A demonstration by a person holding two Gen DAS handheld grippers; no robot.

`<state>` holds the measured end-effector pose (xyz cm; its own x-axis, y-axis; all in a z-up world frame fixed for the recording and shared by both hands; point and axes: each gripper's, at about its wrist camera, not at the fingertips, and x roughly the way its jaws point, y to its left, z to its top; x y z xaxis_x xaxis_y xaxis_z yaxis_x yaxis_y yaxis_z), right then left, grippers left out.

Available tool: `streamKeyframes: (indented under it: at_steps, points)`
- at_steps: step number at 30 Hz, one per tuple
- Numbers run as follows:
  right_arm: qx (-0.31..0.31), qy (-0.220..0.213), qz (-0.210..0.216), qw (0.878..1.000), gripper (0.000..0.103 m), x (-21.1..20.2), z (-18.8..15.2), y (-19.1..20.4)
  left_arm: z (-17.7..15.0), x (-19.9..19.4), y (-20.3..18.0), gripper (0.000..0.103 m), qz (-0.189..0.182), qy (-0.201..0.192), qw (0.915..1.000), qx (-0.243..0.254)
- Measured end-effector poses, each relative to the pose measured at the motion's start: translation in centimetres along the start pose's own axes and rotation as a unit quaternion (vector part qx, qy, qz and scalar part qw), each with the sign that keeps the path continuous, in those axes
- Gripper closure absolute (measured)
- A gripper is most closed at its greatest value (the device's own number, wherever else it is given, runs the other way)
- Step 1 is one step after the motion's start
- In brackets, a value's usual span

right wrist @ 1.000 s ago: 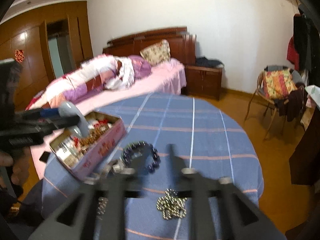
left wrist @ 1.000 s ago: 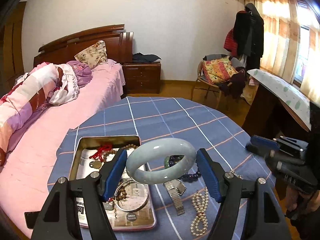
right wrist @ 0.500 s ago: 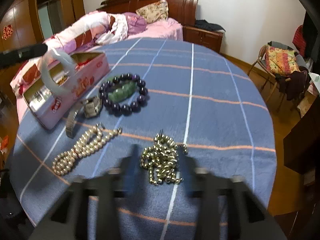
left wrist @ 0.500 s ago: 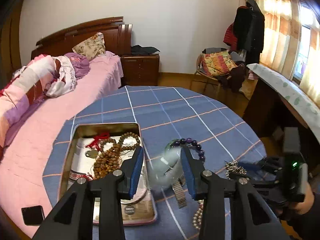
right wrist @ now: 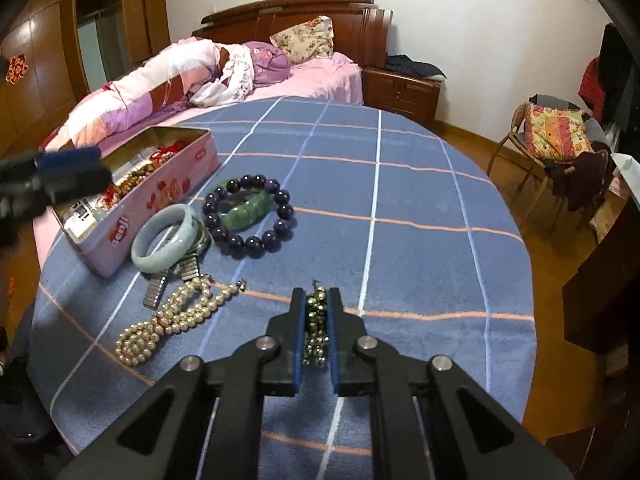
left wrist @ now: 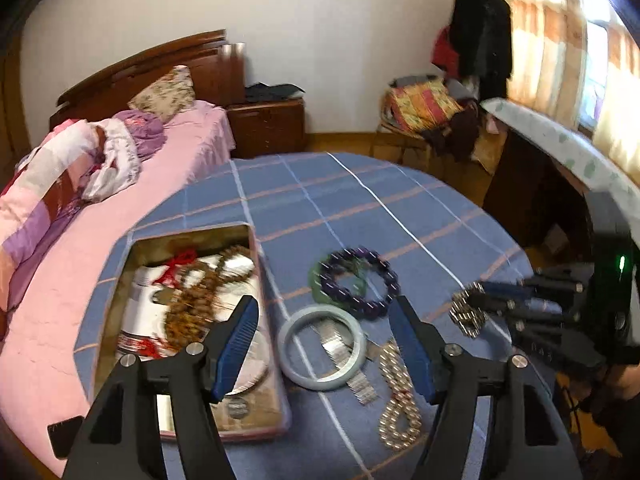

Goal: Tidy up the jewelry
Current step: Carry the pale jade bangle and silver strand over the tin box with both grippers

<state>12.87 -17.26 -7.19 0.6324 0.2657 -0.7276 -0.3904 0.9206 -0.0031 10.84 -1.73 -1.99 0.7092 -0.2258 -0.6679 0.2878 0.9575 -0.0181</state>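
Note:
A pale green bangle lies flat on the blue checked tablecloth, over a metal watch. My left gripper hovers above it, its jaws opening wide and gripping nothing. Beside the bangle stands an open pink tin holding brown beads and a red cord. A purple bead bracelet rings a dark green bracelet. A pearl necklace lies near the front edge. My right gripper is shut on a bunched metallic bead chain, down at the cloth.
The round table drops off at the front and right. A pink bed stands behind it, a wooden nightstand at the back, and a chair piled with clothes to the right.
The left gripper held the bangle in the air, then let it drop; it now lies on the watch. The right gripper came down over the bead chain and closed on it.

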Motion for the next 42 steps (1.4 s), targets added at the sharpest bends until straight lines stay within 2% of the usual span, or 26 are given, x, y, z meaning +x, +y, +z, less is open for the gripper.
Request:
streamKeyframes:
  at_steps: [3, 5, 6, 9, 10, 11, 12, 13, 22, 30, 35, 42]
  points:
    - [0.005, -0.004, 0.006, 1.0, 0.091, 0.0, -0.1, -0.1, -0.9, 1.6, -2.2, 0.035, -0.002, 0.024, 0.999, 0.037]
    - [0.007, -0.009, 0.007, 1.0, 0.091, -0.1, -0.1, -0.1, -1.4, 2.8, -2.9, 0.035, 0.0, 0.041, 0.9983, 0.043]
    - [0.009, -0.011, 0.008, 1.0, 0.091, -0.2, -0.1, -0.1, -1.7, 3.7, -3.2, 0.041, 0.004, 0.054, 0.9975, 0.045]
    - [0.012, -0.018, 0.01, 1.0, 0.091, -0.4, 0.0, -0.2, -2.4, 5.6, -3.4, 0.066, 0.004, 0.09, 0.995, 0.043]
    - [0.012, -0.02, 0.01, 1.0, 0.091, -0.5, 0.0, -0.3, -2.7, 6.2, -3.3, 0.07, 0.007, 0.099, 0.9942, 0.042]
    - [0.012, -0.023, 0.01, 1.0, 0.091, -0.6, -0.1, -0.3, -2.8, 6.4, -3.3, 0.074, 0.015, 0.102, 0.9938, 0.042]
    - [0.013, -0.025, 0.011, 1.0, 0.091, -0.6, -0.1, -0.3, -2.8, 6.4, -3.3, 0.085, 0.021, 0.097, 0.9941, 0.043]
    - [0.013, -0.027, 0.012, 0.999, 0.091, -0.7, -0.1, -0.3, -2.7, 6.2, -3.2, 0.09, 0.029, 0.096, 0.9939, 0.046]
    - [0.013, -0.055, 0.016, 0.998, 0.091, -2.1, 0.6, 0.1, -0.9, 1.1, -2.9, 0.092, 0.004, 0.035, 0.999, 0.027]
    - [-0.002, -0.087, 0.024, 0.996, 0.091, -3.8, 3.3, 1.4, 2.3, -3.6, -0.8, 0.092, -0.008, -0.028, 0.9996, -0.002]
    - [-0.028, -0.106, 0.035, 0.993, 0.091, -4.4, 5.6, 3.3, 3.4, -4.8, 1.7, 0.092, 0.012, -0.046, 0.9988, -0.013]
    - [-0.072, -0.125, 0.056, 0.988, 0.091, -4.3, 8.8, 7.6, 2.8, -3.9, 6.8, 0.092, 0.049, -0.04, 0.9967, -0.051]
